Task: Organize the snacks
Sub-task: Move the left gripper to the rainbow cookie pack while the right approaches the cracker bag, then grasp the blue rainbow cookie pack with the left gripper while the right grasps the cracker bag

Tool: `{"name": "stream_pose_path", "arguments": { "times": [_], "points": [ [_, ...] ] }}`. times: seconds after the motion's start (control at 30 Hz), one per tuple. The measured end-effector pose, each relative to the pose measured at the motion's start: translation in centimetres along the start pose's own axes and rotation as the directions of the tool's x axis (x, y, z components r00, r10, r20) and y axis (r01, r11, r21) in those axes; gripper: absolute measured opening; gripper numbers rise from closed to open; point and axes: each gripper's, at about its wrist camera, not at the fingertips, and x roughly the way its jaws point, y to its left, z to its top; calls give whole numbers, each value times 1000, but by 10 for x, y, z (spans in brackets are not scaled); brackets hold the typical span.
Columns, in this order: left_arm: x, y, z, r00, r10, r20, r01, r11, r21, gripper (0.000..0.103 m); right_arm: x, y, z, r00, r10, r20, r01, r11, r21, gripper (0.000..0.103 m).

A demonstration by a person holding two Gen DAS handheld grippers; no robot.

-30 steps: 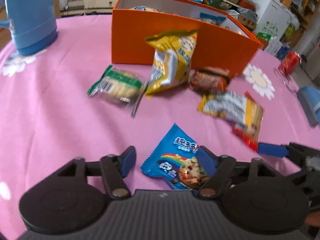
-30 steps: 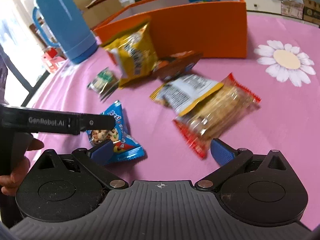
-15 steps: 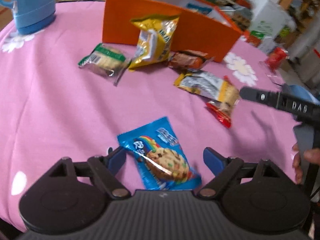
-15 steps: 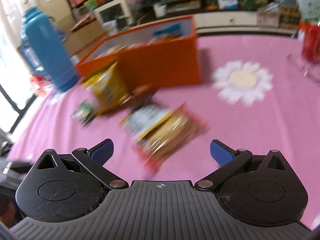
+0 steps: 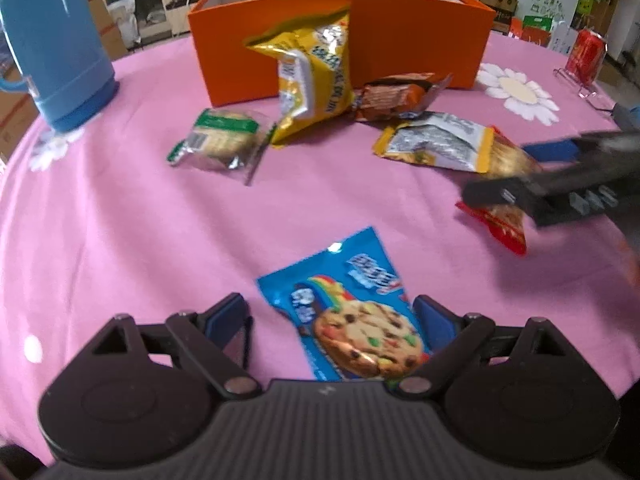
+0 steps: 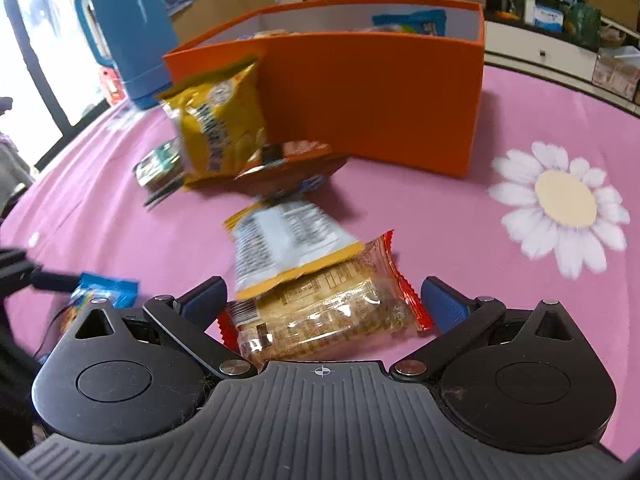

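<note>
A blue cookie packet [image 5: 352, 316] lies flat on the pink tablecloth between the fingers of my left gripper [image 5: 330, 314]. Its jaws are opening and the pads do not press on the packet. My right gripper [image 6: 324, 298] stands open astride a clear cracker packet with red ends [image 6: 328, 312], which has a silver-and-yellow packet [image 6: 284, 236] lying partly over it. An orange box [image 6: 372, 100] with snacks inside stands behind. A yellow bag [image 5: 316, 76] leans on its front wall. A brown packet [image 5: 396, 96] and a green-labelled packet [image 5: 220, 142] lie nearby.
A tall blue thermos [image 5: 52, 52] stands at the back left. A red can [image 5: 586, 52] is at the far right edge. The tablecloth [image 6: 520, 100] carries printed daisies. In the left wrist view the right gripper [image 5: 560, 176] reaches in from the right. Shelves and cartons fill the background.
My left jaws have spread wider around the blue cookie packet. My right gripper has moved forward, so the red-ended cracker packet now lies between its fingers instead of ahead of them.
</note>
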Motion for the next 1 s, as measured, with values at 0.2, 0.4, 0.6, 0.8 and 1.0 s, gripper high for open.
{"name": "stream_pose_path", "arguments": {
  "times": [0.2, 0.4, 0.6, 0.8, 1.0],
  "points": [
    [-2, 5, -3, 1000, -10, 7, 9, 1000, 15, 94, -27, 19, -30, 999, 30, -20, -29, 999, 40, 87],
    [-4, 7, -6, 1000, -16, 4, 16, 1000, 15, 94, -56, 31, -33, 998, -34, 57, 32, 999, 28, 87],
    [-5, 6, -7, 1000, -10, -1, 10, 1000, 11, 94, -15, 22, 4, 998, 44, -53, -52, 987, -154, 87],
    [-4, 7, -7, 1000, -12, 2, 12, 1000, 15, 94, -6, 21, -6, 996, 59, -69, -65, 994, -91, 87],
    [-6, 7, -10, 1000, -11, 18, 11, 1000, 14, 94, -34, 48, -45, 998, 0, -67, -5, 998, -63, 87]
  ]
}}
